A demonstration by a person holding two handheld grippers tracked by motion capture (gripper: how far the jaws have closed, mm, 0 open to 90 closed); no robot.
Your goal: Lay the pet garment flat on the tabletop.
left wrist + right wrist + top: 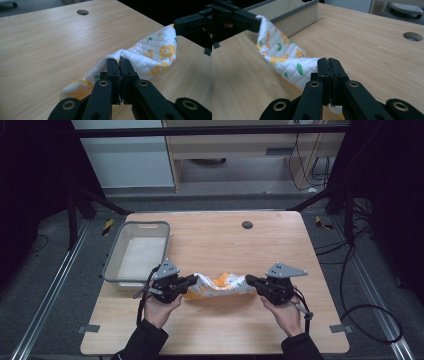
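Note:
A white quilted cloth (218,285) with orange and green flower prints hangs stretched between my two grippers, just above the wooden table (215,240). My left gripper (192,281) is shut on the cloth's left corner; in the left gripper view the cloth (150,56) runs from the closed left gripper (119,61) to the other gripper at upper right. My right gripper (250,280) is shut on the opposite corner; in the right gripper view the cloth (284,60) sags away from the pinching right gripper (328,62) toward the far gripper at upper left.
A grey plastic bin (136,251) stands at the table's left side, close behind the left hand; its wall (294,20) is near the cloth's far end. A round cable hole (247,225) sits at the back of the table.

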